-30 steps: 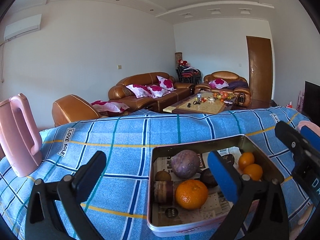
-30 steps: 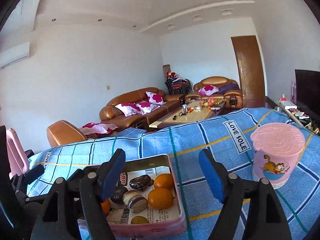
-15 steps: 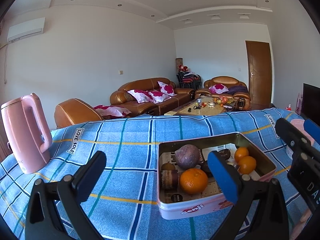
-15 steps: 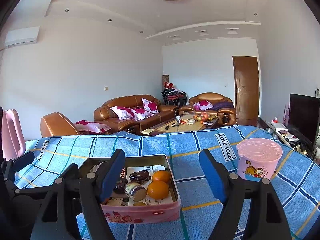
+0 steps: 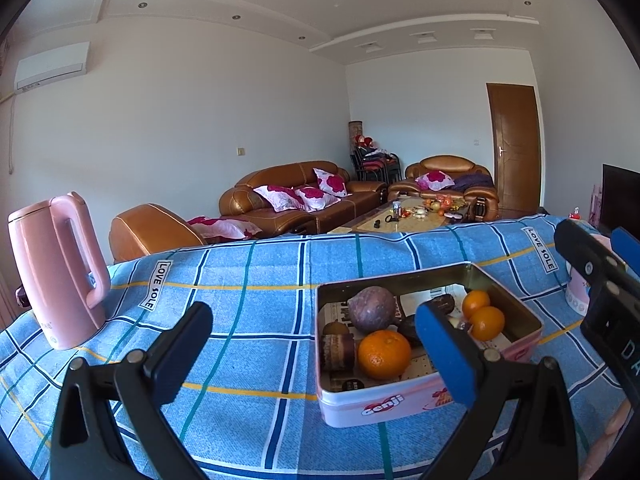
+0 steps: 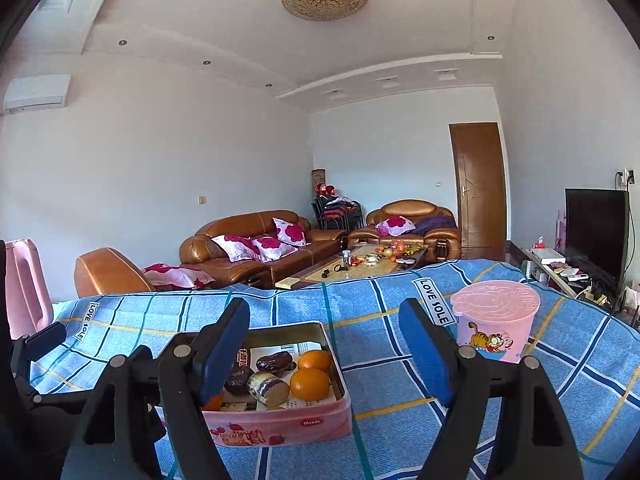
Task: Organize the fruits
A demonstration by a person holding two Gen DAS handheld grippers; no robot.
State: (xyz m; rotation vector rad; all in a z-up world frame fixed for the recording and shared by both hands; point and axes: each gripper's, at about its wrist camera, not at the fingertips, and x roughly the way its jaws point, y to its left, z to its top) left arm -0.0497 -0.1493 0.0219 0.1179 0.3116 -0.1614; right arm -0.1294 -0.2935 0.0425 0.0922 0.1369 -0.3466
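- Both claws hang wide open and empty, left gripper (image 5: 316,344) and right gripper (image 6: 324,340).
- Fruit sits in the pink tin (image 5: 404,400), lower right of the left view; big orange (image 5: 384,354) lies just inside that claw's right finger.

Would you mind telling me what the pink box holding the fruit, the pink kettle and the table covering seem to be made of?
The pink box looks like thin printed metal: its inner walls have a dull golden sheen and its rim is rolled. The pink kettle appears to be smooth matte plastic or coated metal; the look leaves it open. The table covering seems to be woven cloth, blue plaid, draping and creasing softly over the edge.
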